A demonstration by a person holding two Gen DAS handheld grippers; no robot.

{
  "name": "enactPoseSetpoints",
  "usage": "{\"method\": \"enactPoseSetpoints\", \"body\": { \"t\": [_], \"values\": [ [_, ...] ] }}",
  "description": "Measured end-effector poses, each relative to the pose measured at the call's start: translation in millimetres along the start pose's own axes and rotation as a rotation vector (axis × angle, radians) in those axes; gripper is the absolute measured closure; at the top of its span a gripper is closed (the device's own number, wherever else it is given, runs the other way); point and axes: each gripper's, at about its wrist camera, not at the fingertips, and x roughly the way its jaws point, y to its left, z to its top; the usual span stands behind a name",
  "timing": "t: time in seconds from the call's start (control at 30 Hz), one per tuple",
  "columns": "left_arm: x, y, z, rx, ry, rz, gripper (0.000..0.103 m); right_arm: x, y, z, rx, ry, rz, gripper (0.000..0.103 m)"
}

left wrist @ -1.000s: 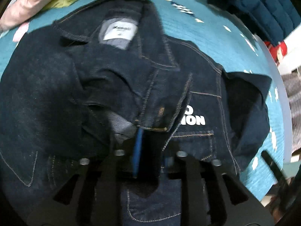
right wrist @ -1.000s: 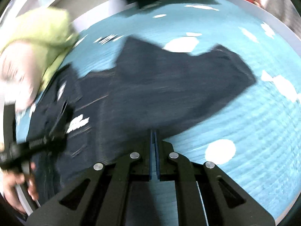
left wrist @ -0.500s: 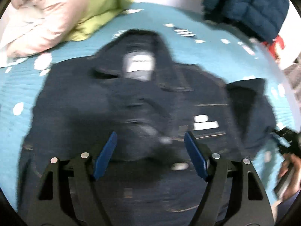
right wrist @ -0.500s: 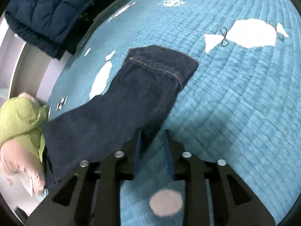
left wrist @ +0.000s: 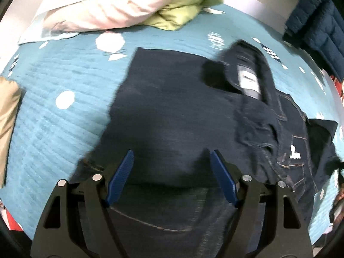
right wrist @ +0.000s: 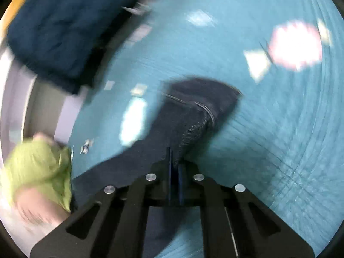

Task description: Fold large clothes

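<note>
A dark denim jacket lies spread on a teal quilted bed, collar and white label to the upper right. My left gripper is open and empty, hovering just above the jacket's left panel. In the right wrist view the jacket's sleeve runs away from me, cuff at the far end. My right gripper is shut on the sleeve, and the fabric rises between its blue pads. The view is blurred by motion.
Pink and lime green garments lie piled at the bed's far side. A navy padded jacket hangs beyond the bed edge. A tan cloth lies at the left. White patches dot the quilt.
My left gripper let go of the jacket front, opened and swung left over the jacket's left panel. My right gripper opened briefly over the sleeve, then shut on it.
</note>
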Motion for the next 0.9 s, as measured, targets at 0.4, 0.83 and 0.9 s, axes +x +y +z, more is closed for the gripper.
{"method": "enactPoseSetpoints", "body": {
  "t": [0.4,0.83,0.9],
  "values": [
    [-11,92,13,-0.1,0.018,0.023,0.028,-38,287,-187,-0.578,0.086,0.327,0.096],
    [-17,131,21,-0.164,0.025,-0.019,0.026,49,286,-307,-0.735,0.412,-0.004,0.085],
    [-16,125,25,-0.162,0.03,-0.04,0.026,33,281,-302,-0.692,0.45,0.054,0.071]
  ]
}}
